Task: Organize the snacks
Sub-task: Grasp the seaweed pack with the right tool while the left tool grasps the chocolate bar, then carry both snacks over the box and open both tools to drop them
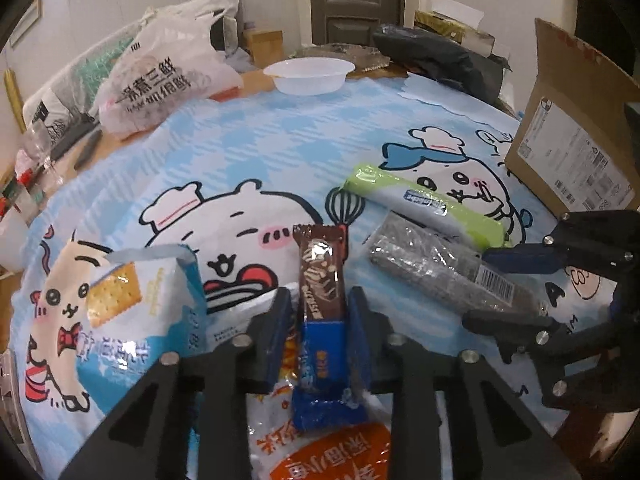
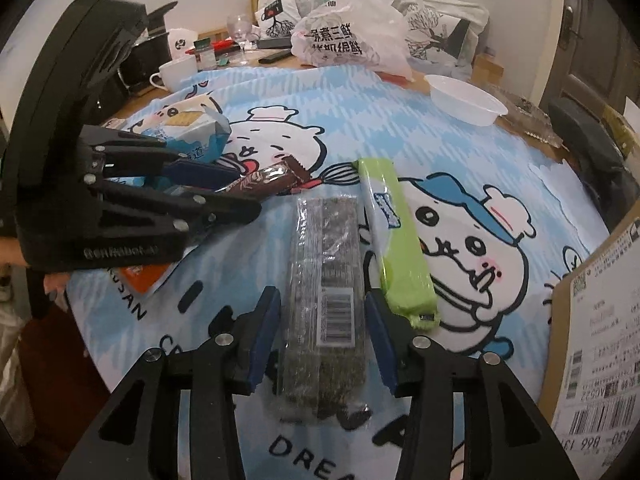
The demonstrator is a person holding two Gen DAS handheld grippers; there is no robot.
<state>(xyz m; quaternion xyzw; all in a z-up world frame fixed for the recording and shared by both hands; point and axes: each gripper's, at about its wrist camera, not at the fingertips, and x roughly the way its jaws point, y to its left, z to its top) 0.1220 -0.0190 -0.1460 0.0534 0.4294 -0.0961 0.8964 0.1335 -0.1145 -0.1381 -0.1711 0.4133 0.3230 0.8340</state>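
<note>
2 tools (image 1: pixel 320 312) (image 2: pixel 320 316), approx 5 snack pkts (image 1: pixel 322 280), 1 bowl (image 1: pixel 310 74).

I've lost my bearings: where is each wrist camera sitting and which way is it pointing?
Left wrist: behind the left gripper, facing the door; its fingers straddle the chocolate bar; the right gripper enters at right.
Right wrist: behind the right gripper, open around the seaweed pack; the left gripper at left.
Shared: green packet, white bowl, cardboard box.
</note>
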